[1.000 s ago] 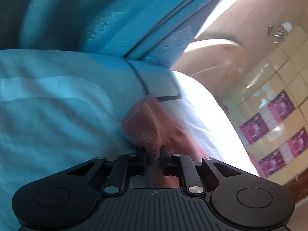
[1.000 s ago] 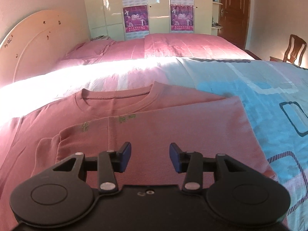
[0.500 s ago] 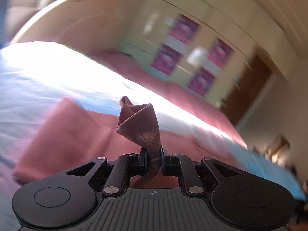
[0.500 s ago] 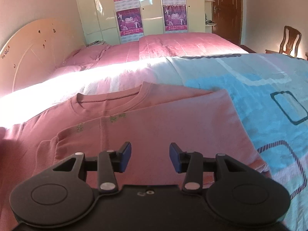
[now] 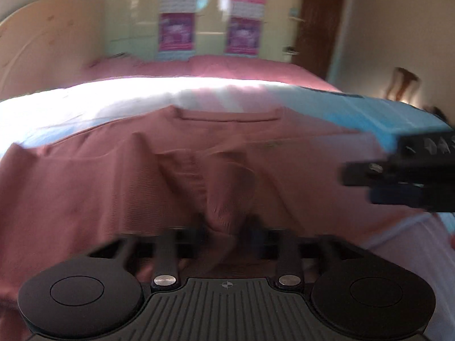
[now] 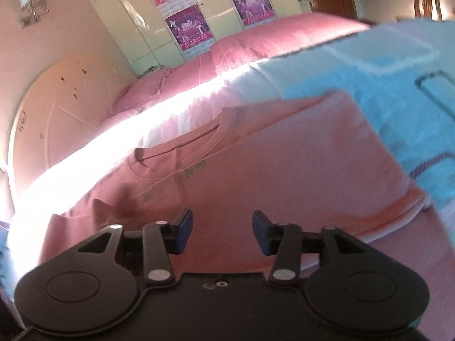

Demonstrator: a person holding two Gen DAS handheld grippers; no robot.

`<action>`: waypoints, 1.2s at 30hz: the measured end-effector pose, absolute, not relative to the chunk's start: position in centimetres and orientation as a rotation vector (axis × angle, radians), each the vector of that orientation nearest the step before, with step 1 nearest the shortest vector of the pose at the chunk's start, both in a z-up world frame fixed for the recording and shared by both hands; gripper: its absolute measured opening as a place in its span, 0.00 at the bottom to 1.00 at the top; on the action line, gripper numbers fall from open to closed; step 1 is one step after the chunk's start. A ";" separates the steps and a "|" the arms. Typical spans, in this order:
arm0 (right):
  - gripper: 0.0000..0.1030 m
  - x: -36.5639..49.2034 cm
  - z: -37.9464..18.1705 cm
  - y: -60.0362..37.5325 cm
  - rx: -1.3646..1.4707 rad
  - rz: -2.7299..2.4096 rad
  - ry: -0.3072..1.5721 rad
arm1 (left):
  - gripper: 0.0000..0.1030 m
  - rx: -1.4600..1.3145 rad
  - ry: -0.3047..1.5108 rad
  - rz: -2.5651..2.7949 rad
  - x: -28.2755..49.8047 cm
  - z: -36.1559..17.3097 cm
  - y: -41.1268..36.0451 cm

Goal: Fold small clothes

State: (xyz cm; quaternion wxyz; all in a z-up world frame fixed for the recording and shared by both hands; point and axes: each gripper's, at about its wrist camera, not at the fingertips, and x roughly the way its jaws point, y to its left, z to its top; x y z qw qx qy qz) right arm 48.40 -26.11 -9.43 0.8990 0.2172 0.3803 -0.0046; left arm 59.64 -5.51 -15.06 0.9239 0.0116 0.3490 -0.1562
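Observation:
A pink long-sleeved shirt [image 5: 113, 184] lies flat on the bed with its neckline away from me, and the right wrist view shows the same shirt [image 6: 284, 156]. My left gripper [image 5: 226, 223] hovers low over the shirt's middle. Its jaws are opening, and a bunched fold of pink sleeve [image 5: 224, 210] stands loosely between them; the picture is blurred. My right gripper [image 6: 221, 233] hangs over the shirt's near right part. Its jaws are opening too, with nothing between its blue pads. From the left wrist, the right gripper [image 5: 398, 179] shows at the right edge.
The shirt rests on a blue and white patterned cover [image 6: 398, 85], with a pink bedspread [image 6: 270, 39] behind it. A cream headboard [image 6: 57, 99] is on the left. A wardrobe with purple posters [image 6: 184, 25], a brown door [image 5: 318, 22] and a wooden chair [image 5: 401, 82] stand beyond the bed.
My left gripper swung across from the blue cover to above the shirt, carrying the sleeve, and its jaws have parted. The right gripper rolled a little and widened slightly.

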 end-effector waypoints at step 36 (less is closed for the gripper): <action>0.06 49.8 -5.9 -25.4 0.279 0.038 0.652 | 0.10 -0.024 0.690 -0.008 52.7 -16.9 12.6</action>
